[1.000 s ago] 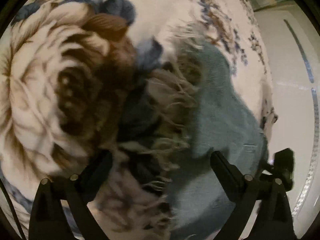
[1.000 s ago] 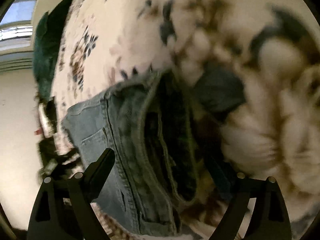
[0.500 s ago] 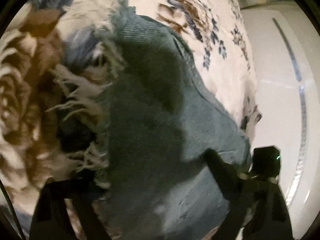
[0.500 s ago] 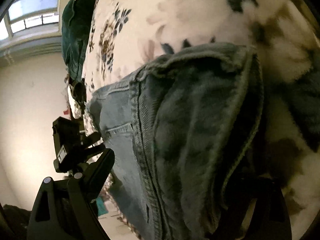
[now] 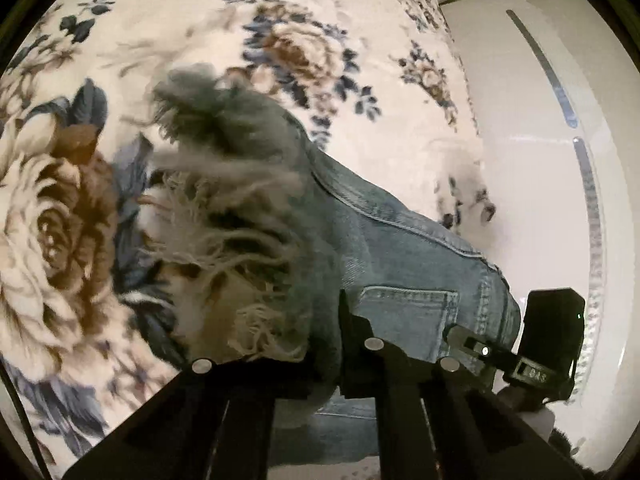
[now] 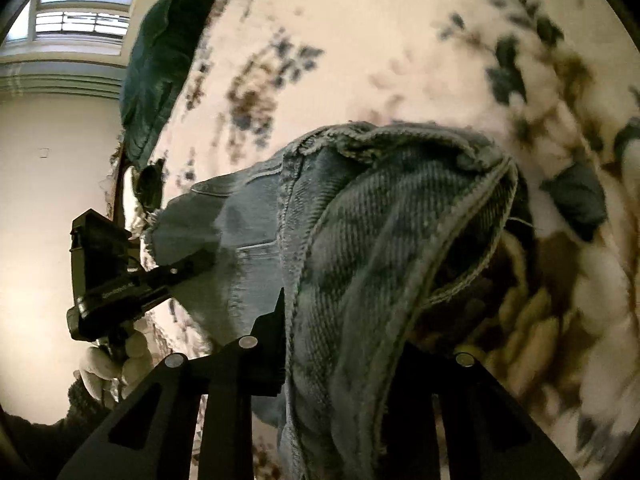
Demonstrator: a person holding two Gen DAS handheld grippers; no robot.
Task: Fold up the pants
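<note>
- The blue denim pants (image 5: 400,248) lie partly on a floral blanket (image 5: 280,8), with both grippers pinching them from opposite sides.
- Left gripper (image 5: 320,344): its fingers are closed tight on a bunch of denim near the frayed hem (image 5: 224,216). The cloth swallows the fingertips, so the exact contact line is hard to make out. The pale fringe is motion-blurred.
- A back pocket (image 5: 408,304) shows just past the left gripper, partly cut off by the black finger in front of it.
- Right gripper (image 6: 344,344): its fingers are clamped on a thick fold of denim (image 6: 380,240) that drapes over and hides the right-side finger almost entirely.
- In the right wrist view the left gripper (image 6: 188,264) shows from the side, nipping the far edge of the pants; a gloved hand (image 6: 108,368) holds its handle, dim and partly cut off.
- A dark green cloth (image 6: 160,60) lies at the blanket's far edge; what it is cannot be told.
- The blanket's pattern on the right is smeared by blur.
</note>
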